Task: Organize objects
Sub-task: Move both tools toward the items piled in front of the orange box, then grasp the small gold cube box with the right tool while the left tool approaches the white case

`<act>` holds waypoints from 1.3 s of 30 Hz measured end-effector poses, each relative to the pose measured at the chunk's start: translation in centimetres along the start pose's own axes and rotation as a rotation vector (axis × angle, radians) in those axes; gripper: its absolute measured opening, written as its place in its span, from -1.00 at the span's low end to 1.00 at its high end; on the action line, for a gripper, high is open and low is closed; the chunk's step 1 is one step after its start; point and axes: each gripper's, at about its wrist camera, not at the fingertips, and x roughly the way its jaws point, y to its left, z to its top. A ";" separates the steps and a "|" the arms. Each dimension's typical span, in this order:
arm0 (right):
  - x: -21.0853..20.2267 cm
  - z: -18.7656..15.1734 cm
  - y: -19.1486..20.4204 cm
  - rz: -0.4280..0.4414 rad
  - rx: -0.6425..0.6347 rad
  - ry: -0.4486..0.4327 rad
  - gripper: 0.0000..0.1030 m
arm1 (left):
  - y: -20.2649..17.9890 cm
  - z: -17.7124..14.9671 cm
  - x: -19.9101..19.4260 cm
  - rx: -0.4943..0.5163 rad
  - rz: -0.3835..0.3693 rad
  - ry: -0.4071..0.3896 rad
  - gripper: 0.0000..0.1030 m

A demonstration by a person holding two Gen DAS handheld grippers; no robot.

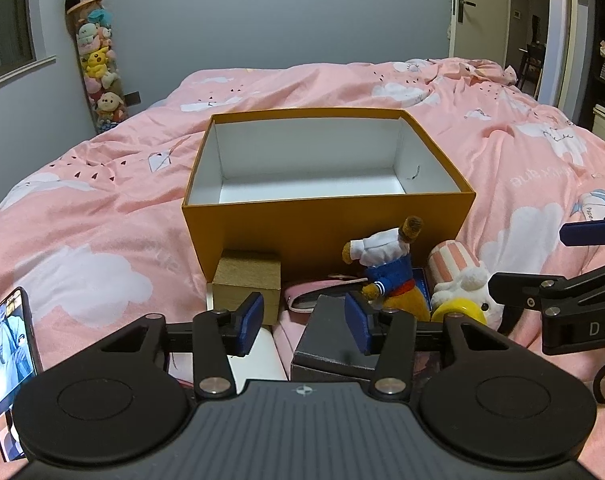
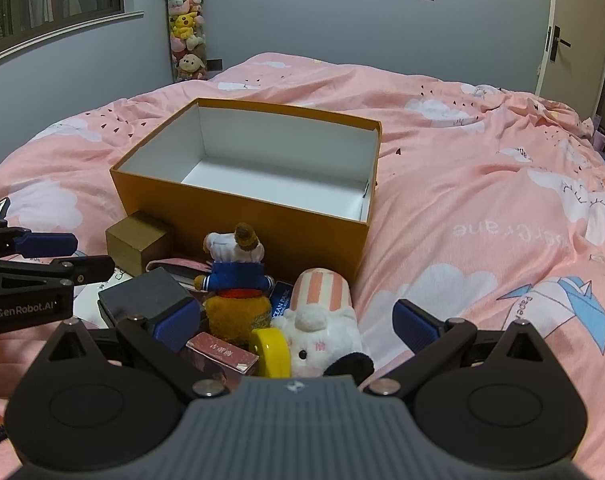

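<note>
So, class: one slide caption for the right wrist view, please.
Open right gripper hovers over toys piled before an empty orange box on pink bedding.

orange box (image 1: 326,224), pink cloud-print bedspread (image 1: 102,216), yellow tape roll (image 2: 271,354)

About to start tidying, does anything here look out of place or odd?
Yes. The orange box is empty, while the bear plush, white bunny plush, yellow tape roll and small boxes lie heaped against its near wall. Nothing looks spilled or damaged.
</note>
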 end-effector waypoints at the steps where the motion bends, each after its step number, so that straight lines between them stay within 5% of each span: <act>1: 0.1 0.0 -0.1 0.001 0.002 0.001 0.98 | 0.0 0.0 0.0 0.000 -0.005 0.000 0.05; 12: 0.9 1.8 -0.4 0.069 -0.024 0.007 0.97 | 1.7 0.5 0.5 -0.029 -0.080 0.061 0.05; 22: 4.1 5.4 3.0 0.287 -0.144 0.072 0.45 | 5.5 1.8 2.7 -0.084 0.051 0.128 0.12; 26: 6.0 7.3 4.9 0.351 -0.158 0.124 0.41 | 6.4 2.0 3.4 -0.091 0.085 0.134 0.17; 29: 7.2 8.7 6.2 0.378 -0.136 0.148 0.45 | 7.2 2.0 3.1 -0.071 0.071 0.092 0.18; 32: 7.5 9.3 7.3 0.390 -0.145 0.133 0.67 | 8.0 1.9 2.1 0.022 0.107 -0.022 0.19; 35: 7.8 9.3 8.0 0.396 -0.150 0.135 0.69 | 9.6 1.9 1.0 0.073 0.150 -0.113 0.24; 39: 8.6 9.0 8.3 0.378 -0.139 0.167 0.69 | 11.3 1.6 0.7 0.171 0.148 -0.112 0.24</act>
